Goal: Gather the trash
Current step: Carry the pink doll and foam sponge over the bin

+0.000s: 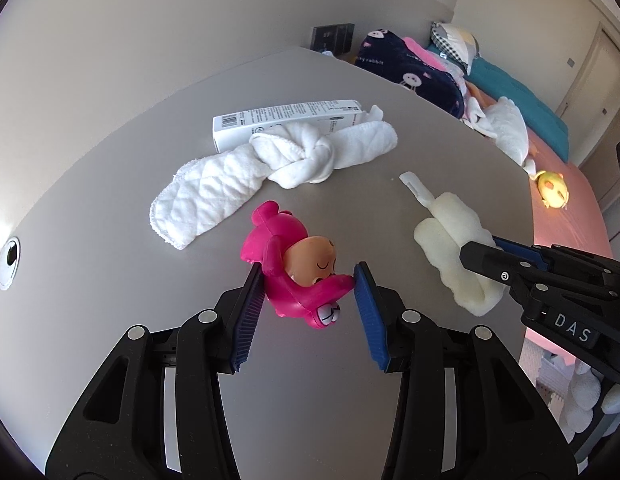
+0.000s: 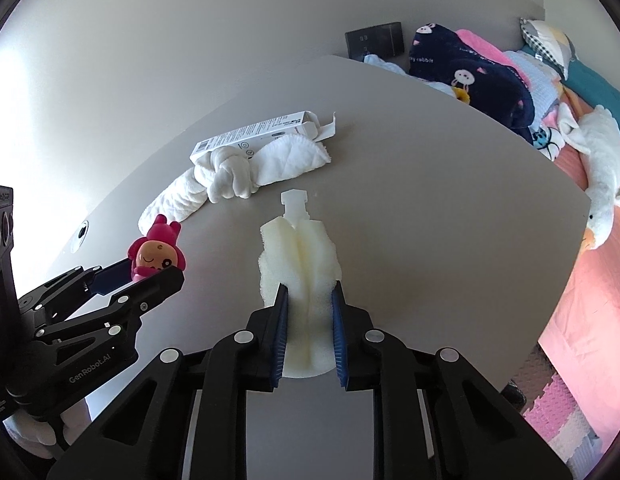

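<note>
Clamped between the blue pads of the left gripper [image 1: 310,280] is a pink toy figure [image 1: 288,258] with a tan sleeping face, held by its lower body just over the grey tabletop [image 1: 310,400]. From the right wrist view the same figure sticks up from between those fingers at the left edge. To its right, the right gripper [image 2: 310,292] has its jaws squeezed narrow on the near end of a cream foam sponge brush [image 2: 300,264], the foam pinched in at the pads; the brush's white plastic stem [image 2: 295,202] points away across the tabletop. Whether the sponge is lifted or lying on the surface I cannot tell.

Farther back on the tabletop lies a white quilted cloth [image 1: 270,160] tied in a knot at its middle, and touching it from behind is a long white cardboard box [image 1: 278,114] with print and a barcode, one end flap open. A round cable hole [image 1: 9,258] sits in the tabletop at far left. Beyond the tabletop's far edge is a bed [image 2: 590,320] with a pink sheet, a dark rabbit-print blanket [image 2: 470,76], a white plush goose [image 2: 602,168] and a small yellow toy [image 1: 552,190].
</note>
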Demonstrator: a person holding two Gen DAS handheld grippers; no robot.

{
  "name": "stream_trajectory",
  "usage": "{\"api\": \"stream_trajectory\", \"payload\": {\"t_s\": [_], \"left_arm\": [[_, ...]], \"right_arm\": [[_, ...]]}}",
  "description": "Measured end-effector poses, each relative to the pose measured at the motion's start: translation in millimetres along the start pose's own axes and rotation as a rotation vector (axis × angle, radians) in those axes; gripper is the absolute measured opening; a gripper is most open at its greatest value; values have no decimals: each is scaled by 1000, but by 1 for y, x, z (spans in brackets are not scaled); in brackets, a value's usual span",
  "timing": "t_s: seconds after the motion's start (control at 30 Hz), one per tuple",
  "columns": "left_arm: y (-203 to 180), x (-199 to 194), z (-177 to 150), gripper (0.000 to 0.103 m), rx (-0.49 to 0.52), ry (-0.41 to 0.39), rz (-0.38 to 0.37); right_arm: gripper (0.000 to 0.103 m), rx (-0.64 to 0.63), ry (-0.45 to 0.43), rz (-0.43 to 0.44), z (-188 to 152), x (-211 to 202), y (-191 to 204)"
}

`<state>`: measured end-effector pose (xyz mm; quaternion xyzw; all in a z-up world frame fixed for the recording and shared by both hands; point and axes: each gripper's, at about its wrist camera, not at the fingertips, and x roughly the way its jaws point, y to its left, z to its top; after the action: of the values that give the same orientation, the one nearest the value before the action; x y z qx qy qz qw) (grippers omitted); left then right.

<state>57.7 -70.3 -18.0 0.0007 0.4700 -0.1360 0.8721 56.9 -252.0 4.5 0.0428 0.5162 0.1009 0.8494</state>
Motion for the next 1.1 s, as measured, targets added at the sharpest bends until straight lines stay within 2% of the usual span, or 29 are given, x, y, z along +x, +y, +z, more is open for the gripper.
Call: {"api": "stream_trajectory", "payload": {"t_s": [0.27,1.1], "left_arm": [[-32,-11,-8,45,54,-3,-31],[-162,-21,-20,45,259,-3,-174]], "right_arm": [[21,46,-38,-11,-22,-36,-22],[21,220,-138,-140,-86,-130,-113]]}}
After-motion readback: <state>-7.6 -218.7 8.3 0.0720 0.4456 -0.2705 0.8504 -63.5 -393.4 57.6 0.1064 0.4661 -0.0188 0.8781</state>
